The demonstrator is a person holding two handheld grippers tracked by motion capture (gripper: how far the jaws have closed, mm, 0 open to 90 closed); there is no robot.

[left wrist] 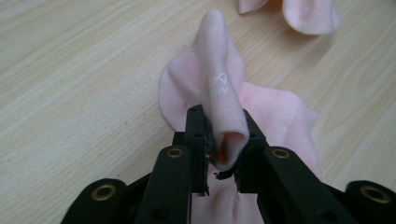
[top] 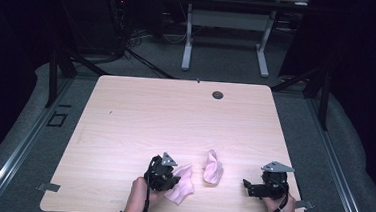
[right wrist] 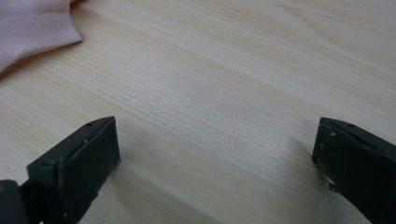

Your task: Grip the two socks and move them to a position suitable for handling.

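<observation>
Pink sock (left wrist: 224, 100) between left tool (left wrist: 223, 149) jaws

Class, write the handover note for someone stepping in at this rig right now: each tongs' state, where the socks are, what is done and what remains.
Left tongs: shut on a fold of the near pink sock, which lies at the table's front edge.
Right tongs: open, holding nothing, low over bare wood at the front right.
Second pink sock: crumpled between the two tongs, untouched.
Done: one sock gripped.
Left: probably pairing or folding. The second sock has yet to be picked up; the free right tongs look best placed for it.
</observation>
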